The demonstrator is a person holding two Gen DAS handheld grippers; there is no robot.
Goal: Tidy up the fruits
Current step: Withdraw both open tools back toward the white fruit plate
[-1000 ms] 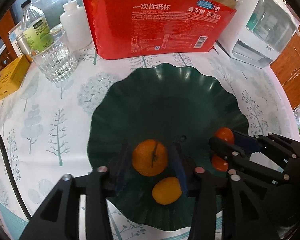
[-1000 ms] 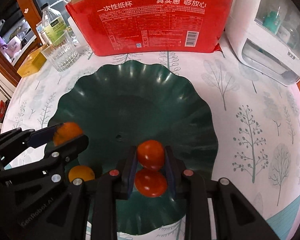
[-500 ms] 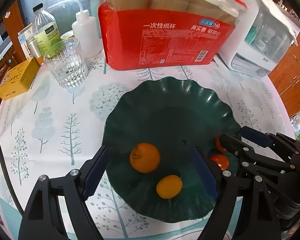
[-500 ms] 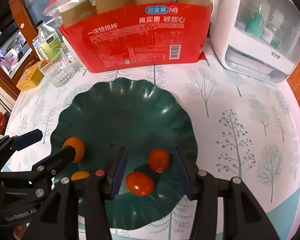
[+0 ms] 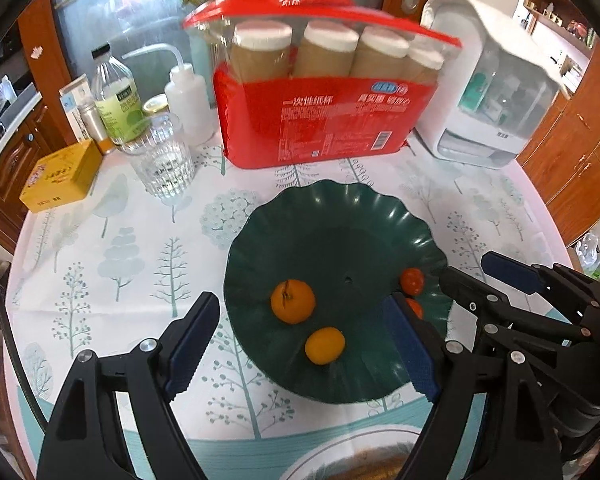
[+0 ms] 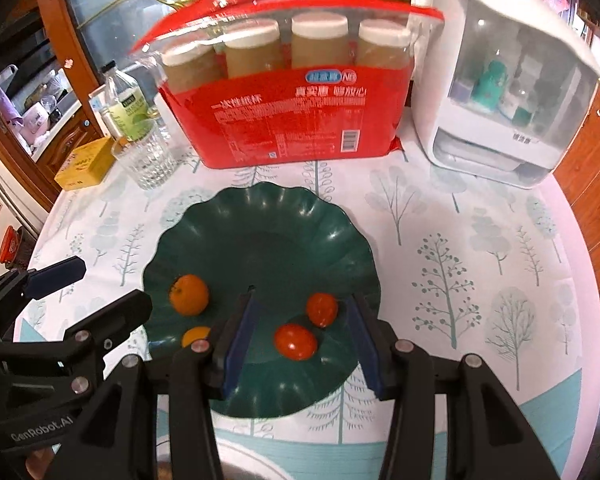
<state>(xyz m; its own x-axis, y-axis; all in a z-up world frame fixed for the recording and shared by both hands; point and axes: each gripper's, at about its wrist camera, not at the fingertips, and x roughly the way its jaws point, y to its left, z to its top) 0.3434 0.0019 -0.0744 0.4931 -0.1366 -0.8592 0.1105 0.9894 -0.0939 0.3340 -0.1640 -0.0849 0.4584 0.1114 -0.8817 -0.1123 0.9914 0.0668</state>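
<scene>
A dark green dish (image 5: pixel 340 216) with a wavy rim sits on a tablecloth (image 5: pixel 140 240) printed with trees, and all four pieces of fruit lie inside it. In the left wrist view, a large orange (image 5: pixel 292 301) with a small stem rests near the middle of the dish, and a smaller orange (image 5: pixel 324 345) lies just beside it toward the near rim. Two tomatoes (image 6: pixel 321 309) (image 6: pixel 295 341) lie close together on the right side of the dish.

The left gripper (image 5: pixel 300 356) hangs above the near part of the dish with its jaws spread wide and nothing between the pads; both oranges show in the gap, lying free in the dish below. The right gripper (image 6: pixel 302 344) is also released (its jaws have just been opening, as have the left's), and the two tomatoes lie between its blue pads (image 6: pixel 240 344) without touching them.

Behind the dish stand a red pack of paper cups (image 5: pixel 324 120), a drinking glass (image 5: pixel 162 160), a yellow box (image 5: pixel 62 176) and a white appliance (image 5: pixel 488 92).
</scene>
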